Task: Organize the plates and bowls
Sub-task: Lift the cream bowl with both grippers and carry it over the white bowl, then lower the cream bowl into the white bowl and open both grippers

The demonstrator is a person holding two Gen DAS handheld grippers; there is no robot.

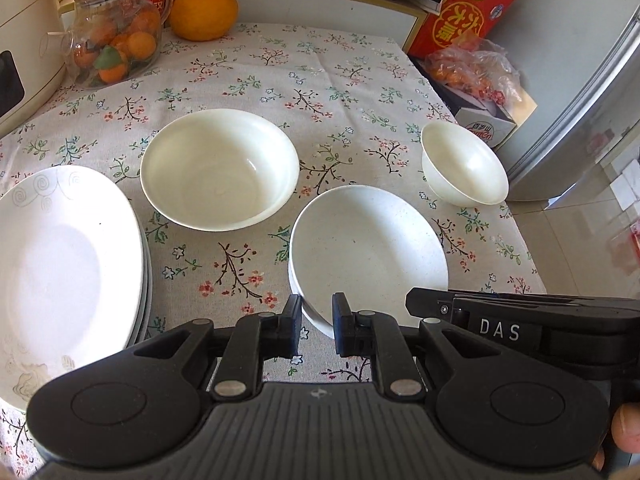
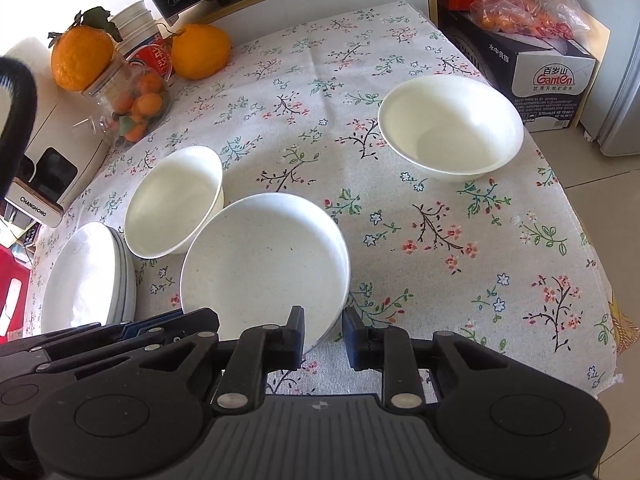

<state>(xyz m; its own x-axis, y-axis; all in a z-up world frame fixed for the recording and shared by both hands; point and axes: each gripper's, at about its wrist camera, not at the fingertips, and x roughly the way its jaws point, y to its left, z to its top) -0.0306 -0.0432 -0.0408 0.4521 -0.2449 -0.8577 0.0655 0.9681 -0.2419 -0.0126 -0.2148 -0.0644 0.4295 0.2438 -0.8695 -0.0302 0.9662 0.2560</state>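
As left hand-held gripper (image 1: 318,328) clamps bowl (image 1: 368,240), right (image 2: 324,336) loose | bowls (image 1: 219,168): 3 | plate stacks (image 1: 60,260): 1

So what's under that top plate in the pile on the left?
More plates: under the top plate at least two further rims show at the stack's edge. The exact count and anything beneath them are covered.

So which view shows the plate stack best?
The left wrist view: the plate stack is large there, with its swirl pattern and layered edges visible, though the frame cuts it off. The right wrist view shows it smaller, partly hidden by the left gripper.
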